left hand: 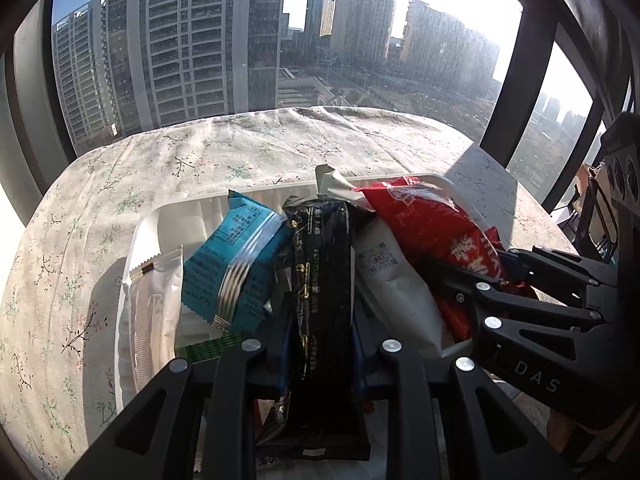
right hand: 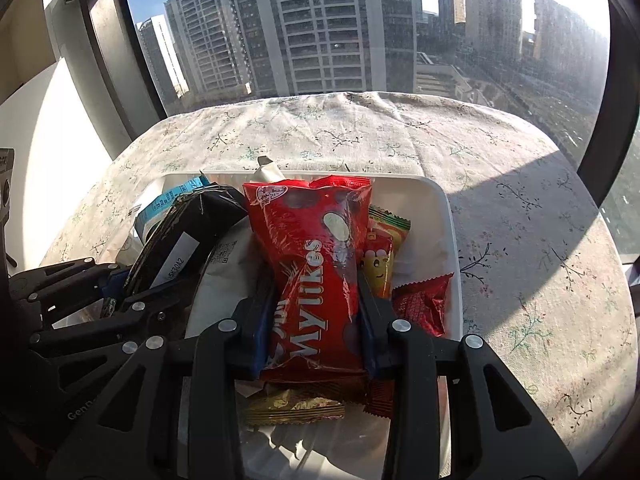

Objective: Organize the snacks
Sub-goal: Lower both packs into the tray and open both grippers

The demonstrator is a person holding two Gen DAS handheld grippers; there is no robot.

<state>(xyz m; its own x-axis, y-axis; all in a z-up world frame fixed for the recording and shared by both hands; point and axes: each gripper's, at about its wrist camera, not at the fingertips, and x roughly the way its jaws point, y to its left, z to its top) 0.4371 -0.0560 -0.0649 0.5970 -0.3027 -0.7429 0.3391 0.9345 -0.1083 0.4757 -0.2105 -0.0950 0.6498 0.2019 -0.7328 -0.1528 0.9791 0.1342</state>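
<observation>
Floral cloth (right hand: 500,208) | left claw (left hand: 320,332) grips glossy black packet (left hand: 322,280) | right claw (right hand: 316,312) grips crinkly red bag (right hand: 316,260)

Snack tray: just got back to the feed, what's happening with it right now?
A person is working over the white tray with two tools. The left hand-held gripper is shut on a black snack packet, and the right hand-held gripper is shut on the red Mylikes bag. Both packets sit over the tray among the other snacks, on a table with a floral tablecloth.
</observation>
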